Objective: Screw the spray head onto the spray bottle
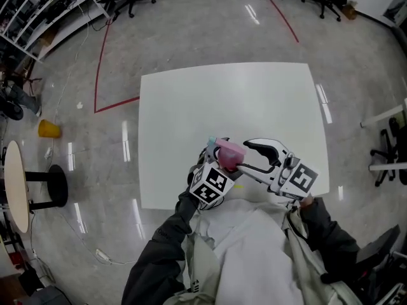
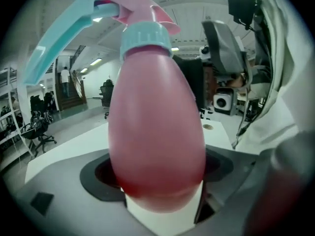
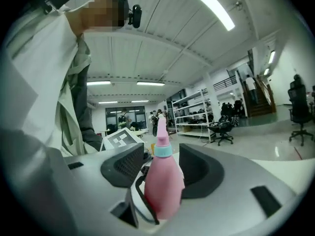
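In the left gripper view, the spray bottle (image 2: pixel 156 146) is filling the centre and covering the inner pad faces of your left gripper (image 2: pixel 157 170), so the contact surfaces are not showing. The bottle's lower body is blurring close to the lens, and the picture's top edge is cutting off the spray head (image 2: pixel 123 4). In the head view, the marker cube (image 1: pixel 210 186) is hiding the bottle's lower part. In the right gripper view, your right gripper (image 3: pixel 162 172) is concealing the bottle's base behind its housing.
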Demonstrator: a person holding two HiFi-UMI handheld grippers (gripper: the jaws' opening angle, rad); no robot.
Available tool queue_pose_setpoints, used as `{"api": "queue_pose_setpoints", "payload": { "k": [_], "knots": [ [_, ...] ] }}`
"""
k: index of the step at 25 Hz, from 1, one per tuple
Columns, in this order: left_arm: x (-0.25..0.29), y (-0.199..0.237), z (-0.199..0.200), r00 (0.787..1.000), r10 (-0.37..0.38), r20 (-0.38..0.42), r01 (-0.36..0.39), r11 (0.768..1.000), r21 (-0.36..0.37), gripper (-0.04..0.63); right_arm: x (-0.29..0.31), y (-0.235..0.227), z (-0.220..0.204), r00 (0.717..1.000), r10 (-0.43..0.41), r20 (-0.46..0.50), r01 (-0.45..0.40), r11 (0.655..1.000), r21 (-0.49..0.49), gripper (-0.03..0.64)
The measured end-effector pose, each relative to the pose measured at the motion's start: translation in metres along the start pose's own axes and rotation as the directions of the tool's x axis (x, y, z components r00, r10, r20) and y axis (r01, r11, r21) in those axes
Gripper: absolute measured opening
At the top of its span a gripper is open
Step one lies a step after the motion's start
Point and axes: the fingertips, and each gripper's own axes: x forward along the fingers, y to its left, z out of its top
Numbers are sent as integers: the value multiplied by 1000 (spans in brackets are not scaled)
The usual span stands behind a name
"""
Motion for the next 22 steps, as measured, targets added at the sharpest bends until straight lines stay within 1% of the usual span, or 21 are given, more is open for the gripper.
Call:
{"api": "queue_pose_setpoints", "payload": {
  "k": [2, 4, 5, 7, 8, 9, 10, 11, 12, 13, 14, 15, 16, 17, 18, 19, 20, 21, 22],
  "knots": [
    [-3, -10, -2, 999, -22, -33, 23, 999, 36, 449, 9, 3, -1, 999, 21, -41, -24, 997, -74, 201],
    [-5, -16, -4, 998, -34, -49, 37, 997, 65, 449, 18, 7, -4, 997, 27, -76, -38, 988, -150, 201],
    [-6, -16, -4, 998, -36, -48, 39, 997, 71, 449, 22, 9, -3, 997, 31, -77, -44, 985, -169, 201],
    [-9, -11, -1, 999, -32, -31, 33, 997, 63, 451, 27, 10, 7, 998, 33, -48, -41, 982, -185, 199],
    [-10, -8, 1, 999, -24, -22, 25, 998, 51, 451, 27, 9, 12, 999, 23, -31, -28, 981, -192, 181],
    [-10, -4, 3, 1000, -9, -13, 9, 999, 37, 450, 27, 7, 15, 1000, 4, -17, -7, 980, -196, 139],
    [-11, 0, 4, 1000, 16, -6, -15, 1000, 25, 451, 27, 4, 17, 1000, -24, -5, 23, 981, -193, 126],
    [-12, 4, 6, 999, 52, -4, -52, 999, 16, 449, 26, 1, 18, 998, -65, 9, 66, 982, -178, 126],
    [-12, 9, 7, 995, 100, -8, -99, 995, 6, 450, 25, -5, 18, 992, -127, 22, 129, 981, -147, 124],
    [-12, 13, 8, 988, 152, -19, -153, 988, -6, 449, 21, -14, 17, 976, -218, 31, 220, 971, -98, 124],
    [-12, 17, 9, 979, 202, -35, -202, 979, -18, 451, 17, -26, 15, 945, -326, 29, 327, 945, -31, 124],
    [-10, 18, 10, 970, 237, -49, -239, 971, -29, 449, 11, -35, 13, 905, -426, 14, 425, 904, 40, 124],
    [-7, 17, 12, 966, 252, -53, -254, 966, -44, 449, 7, -41, 11, 868, -496, -6, 495, 865, 83, 124],
    [-5, 14, 15, 968, 248, -41, -250, 966, -65, 449, 4, -43, 12, 845, -535, -19, 535, 841, 77, 124],
    [-3, 10, 19, 972, 236, -17, -237, 968, -83, 449, 3, -41, 17, 837, -547, -16, 548, 836, 29, 125],
    [-2, 7, 23, 975, 224, 10, -222, 971, -92, 449, 2, -36, 23, 845, -535, 7, 535, 845, -31, 125],
    [-3, 5, 27, 977, 211, 35, -207, 974, -92, 449, 1, -29, 30, 867, -497, 41, 499, 863, -78, 127],
    [-5, 2, 31, 980, 193, 58, -188, 979, -86, 449, 0, -21, 36, 895, -440, 76, 445, 890, -101, 134],
    [-7, 0, 34, 983, 168, 80, -162, 984, -75, 449, -1, -13, 39, 923, -372, 101, 381, 919, -101, 155]
  ]
}}
